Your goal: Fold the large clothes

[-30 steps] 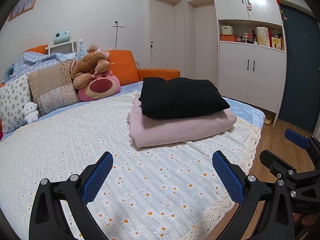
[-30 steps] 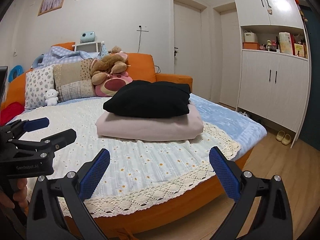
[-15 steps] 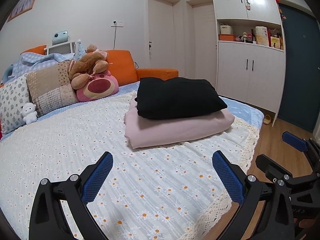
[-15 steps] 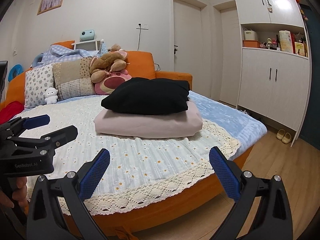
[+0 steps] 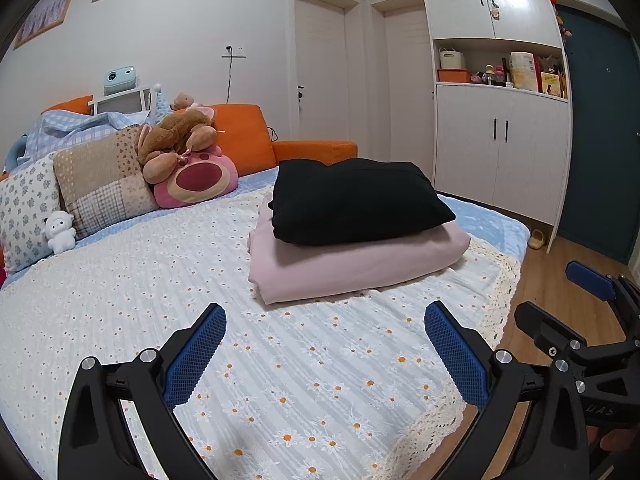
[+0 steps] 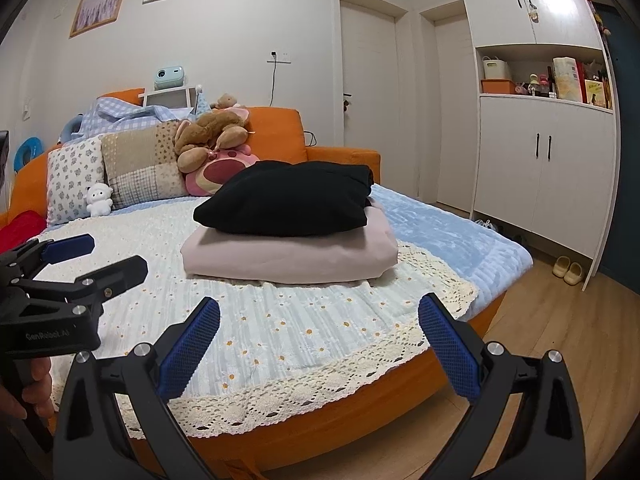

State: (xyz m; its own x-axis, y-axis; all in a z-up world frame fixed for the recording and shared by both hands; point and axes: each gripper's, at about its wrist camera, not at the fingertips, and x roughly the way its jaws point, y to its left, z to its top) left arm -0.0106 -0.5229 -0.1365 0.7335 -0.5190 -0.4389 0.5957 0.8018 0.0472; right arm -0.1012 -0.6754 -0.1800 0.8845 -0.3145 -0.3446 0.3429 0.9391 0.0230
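The black garment (image 5: 356, 202) is seen folded on top of a folded pink garment (image 5: 360, 264), and the stack is set on the daisy-print bedspread (image 5: 280, 380), at about 12 o'clock from both grippers. Compared with a second ago, the stack is framed a little nearer and more centrally in the left wrist view, while in the right wrist view more of the bed's lace edge and the wooden floor (image 6: 560, 320) is taken in; nothing on the bed has been disturbed. The left gripper (image 5: 322, 354) is held with its fingers spread wide and empty over the bedspread. The right gripper (image 6: 318, 346) is likewise spread wide and empty, near the bed's edge at 6 o'clock from the stack. No unfolded clothing is seen, so the folding is judged complete, or another garment is awaited.
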